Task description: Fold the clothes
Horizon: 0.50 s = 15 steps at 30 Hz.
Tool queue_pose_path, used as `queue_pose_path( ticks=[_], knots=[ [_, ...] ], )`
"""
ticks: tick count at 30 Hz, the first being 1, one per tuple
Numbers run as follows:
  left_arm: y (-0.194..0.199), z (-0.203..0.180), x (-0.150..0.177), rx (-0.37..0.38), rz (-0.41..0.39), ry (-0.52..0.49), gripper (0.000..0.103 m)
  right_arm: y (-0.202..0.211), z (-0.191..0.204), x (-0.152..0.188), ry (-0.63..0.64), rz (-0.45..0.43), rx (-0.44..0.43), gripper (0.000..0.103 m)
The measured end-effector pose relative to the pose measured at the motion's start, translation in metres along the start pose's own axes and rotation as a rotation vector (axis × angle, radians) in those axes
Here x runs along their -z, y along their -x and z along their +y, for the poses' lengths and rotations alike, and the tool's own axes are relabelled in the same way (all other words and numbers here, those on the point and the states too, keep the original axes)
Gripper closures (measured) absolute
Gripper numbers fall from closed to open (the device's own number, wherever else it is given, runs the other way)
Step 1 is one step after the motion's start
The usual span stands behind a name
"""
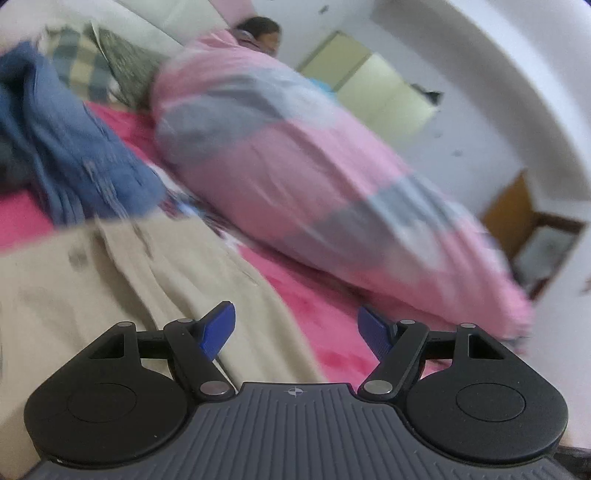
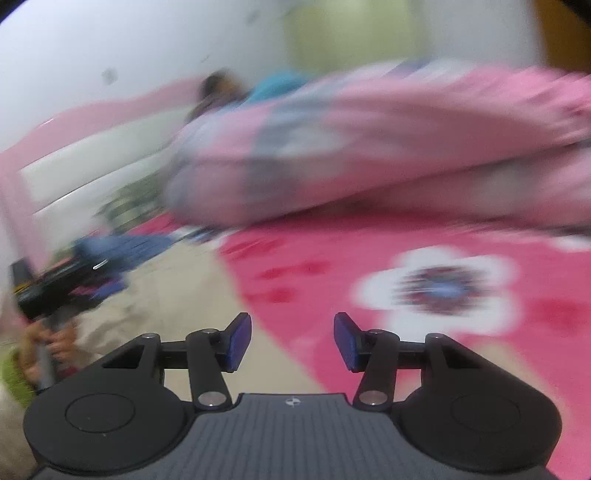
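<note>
On the bed [image 1: 325, 317] before you, the trousers [image 1: 122, 280] lie spread at the left, under your left hand-held gripper [image 1: 295, 332]. A crumpled garment [image 1: 74, 155] sits beyond them, with pillows [image 1: 107, 62] behind it against the headboard. A rolled quilt [image 1: 295, 177] stretches along the bed's far side, to the right of the trousers. A person [image 1: 262, 33] sits behind the quilt.

We see soft, even indoor light in both views, with no hard shadows or glare. Fisheye distortion bends the walls toward dark corners. In the left wrist view the pink quilt [image 1: 295, 177] is mildly smeared, while the left hand-held gripper [image 1: 296, 328] stays sharp. The right wrist view is far blurrier: the flower print [image 2: 439, 284] on the bedspread streaks, though the right hand-held gripper [image 2: 293, 341] is crisp.
</note>
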<state>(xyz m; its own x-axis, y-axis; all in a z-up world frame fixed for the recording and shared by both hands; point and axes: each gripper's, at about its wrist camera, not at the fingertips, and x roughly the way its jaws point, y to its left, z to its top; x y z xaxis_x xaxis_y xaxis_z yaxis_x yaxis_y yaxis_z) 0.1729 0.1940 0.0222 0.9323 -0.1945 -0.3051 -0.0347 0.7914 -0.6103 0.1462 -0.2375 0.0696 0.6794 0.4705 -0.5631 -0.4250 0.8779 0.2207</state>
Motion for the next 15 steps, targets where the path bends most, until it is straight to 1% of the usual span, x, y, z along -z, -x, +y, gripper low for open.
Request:
queue_pose_path(
  ticks=[1, 3, 4, 6, 7, 9, 10, 11, 12, 13, 14, 15],
  knots=[
    [-0.014, 0.002, -0.005, -0.037, 0.003, -0.012, 0.029, -0.034, 0.003, -0.009, 0.009, 0.047, -0.036, 0.051],
    [-0.040, 0.012, -0.007, -0.116, 0.012, -0.028, 0.032, -0.096, 0.001, -0.016, 0.010, 0.148, -0.049, 0.051],
    [-0.049, 0.018, -0.005, -0.137, 0.018, -0.030, 0.032, -0.126, 0.000, -0.018, 0.007, 0.200, -0.050, 0.051],
    [-0.062, 0.032, 0.000, -0.175, 0.033, -0.024, 0.035, -0.170, -0.008, -0.016, -0.035, 0.292, -0.037, 0.051],
    [-0.065, 0.033, -0.001, -0.181, 0.040, -0.029, 0.036, -0.183, -0.012, -0.014, -0.064, 0.334, -0.037, 0.051],
    [-0.070, 0.036, -0.002, -0.193, 0.051, -0.042, 0.036, -0.190, -0.017, -0.010, -0.097, 0.377, -0.060, 0.051],
    [-0.071, 0.034, -0.004, -0.201, 0.044, -0.056, 0.036, -0.192, -0.020, -0.008, -0.111, 0.395, -0.074, 0.051],
    [-0.073, 0.034, -0.004, -0.210, 0.041, -0.068, 0.036, -0.190, -0.019, -0.009, -0.101, 0.397, -0.071, 0.054],
    [-0.074, 0.034, -0.005, -0.219, 0.039, -0.067, 0.036, -0.187, -0.016, -0.011, -0.074, 0.389, -0.059, 0.061],
    [-0.075, 0.035, -0.005, -0.228, 0.038, -0.067, 0.036, -0.183, -0.012, -0.013, -0.047, 0.382, -0.046, 0.064],
    [-0.075, 0.035, -0.005, -0.230, 0.040, -0.065, 0.036, -0.179, -0.009, -0.015, -0.021, 0.374, -0.033, 0.069],
    [-0.076, 0.036, -0.005, -0.233, 0.042, -0.063, 0.036, -0.175, -0.006, -0.017, 0.005, 0.366, -0.021, 0.081]
  ],
)
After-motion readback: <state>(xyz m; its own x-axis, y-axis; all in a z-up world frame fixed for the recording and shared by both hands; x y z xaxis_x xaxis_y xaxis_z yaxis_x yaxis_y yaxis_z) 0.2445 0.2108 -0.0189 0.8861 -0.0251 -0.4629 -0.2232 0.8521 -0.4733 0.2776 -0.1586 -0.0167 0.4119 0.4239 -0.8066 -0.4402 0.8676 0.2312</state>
